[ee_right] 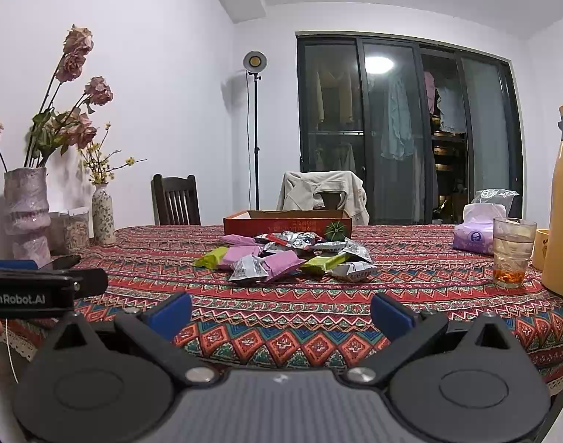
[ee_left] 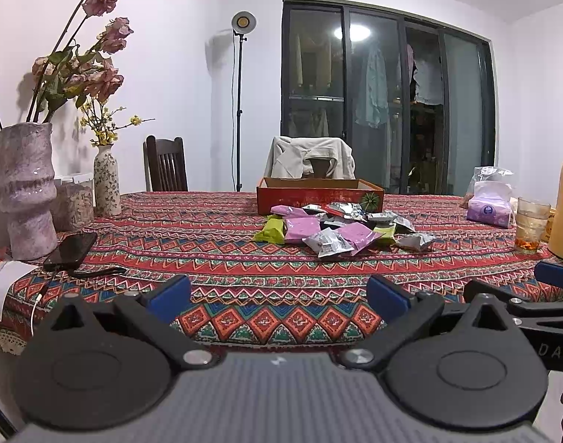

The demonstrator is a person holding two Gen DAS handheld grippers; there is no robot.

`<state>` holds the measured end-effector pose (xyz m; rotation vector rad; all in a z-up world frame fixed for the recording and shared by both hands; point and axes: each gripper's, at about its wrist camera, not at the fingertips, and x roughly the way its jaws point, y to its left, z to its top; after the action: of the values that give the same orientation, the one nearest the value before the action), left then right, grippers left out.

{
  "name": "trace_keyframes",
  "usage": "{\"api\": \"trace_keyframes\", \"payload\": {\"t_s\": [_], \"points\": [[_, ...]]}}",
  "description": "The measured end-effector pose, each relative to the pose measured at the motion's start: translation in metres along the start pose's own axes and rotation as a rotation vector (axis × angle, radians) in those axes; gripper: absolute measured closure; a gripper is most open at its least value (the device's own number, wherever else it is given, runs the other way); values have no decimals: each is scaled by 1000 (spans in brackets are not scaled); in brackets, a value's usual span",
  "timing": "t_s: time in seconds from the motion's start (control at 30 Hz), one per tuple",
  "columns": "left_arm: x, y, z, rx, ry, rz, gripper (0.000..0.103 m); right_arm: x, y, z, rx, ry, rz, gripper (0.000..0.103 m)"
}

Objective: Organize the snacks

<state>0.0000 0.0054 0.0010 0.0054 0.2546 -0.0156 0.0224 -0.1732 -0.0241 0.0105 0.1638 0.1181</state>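
Observation:
A heap of snack packets (ee_left: 337, 227) (ee_right: 289, 256), purple, green and silver, lies mid-table on the patterned cloth. Just behind it stands a shallow red cardboard box (ee_left: 320, 193) (ee_right: 287, 223). My left gripper (ee_left: 279, 295) hovers over the table's near edge, well short of the heap, open with nothing between its blue pads. My right gripper (ee_right: 281, 312) hangs beside it at the same edge, open and empty too. Part of the right gripper shows at the right border of the left wrist view, and part of the left at the left border of the right wrist view.
Two vases of dried flowers (ee_left: 24, 188) (ee_right: 26, 210) and a phone (ee_left: 72, 249) occupy the left side. A tissue pack (ee_left: 490, 208) (ee_right: 475, 236), a glass of tea (ee_left: 531, 223) (ee_right: 512, 251) and a yellow flask (ee_right: 562, 199) stand right. Chairs are behind the table.

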Motion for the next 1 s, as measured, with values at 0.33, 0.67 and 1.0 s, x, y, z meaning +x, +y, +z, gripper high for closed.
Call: {"api": "trace_keyframes", "payload": {"t_s": [0.33, 0.67, 1.0], "points": [[2, 2, -2, 3, 11, 2, 0, 1, 4, -6, -6, 9, 5, 0], [2, -1, -6, 32, 25, -7, 0, 0, 4, -7, -12, 17, -2, 0], [4, -2, -7, 38, 37, -11, 0, 1, 6, -9, -20, 21, 1, 0]]}}
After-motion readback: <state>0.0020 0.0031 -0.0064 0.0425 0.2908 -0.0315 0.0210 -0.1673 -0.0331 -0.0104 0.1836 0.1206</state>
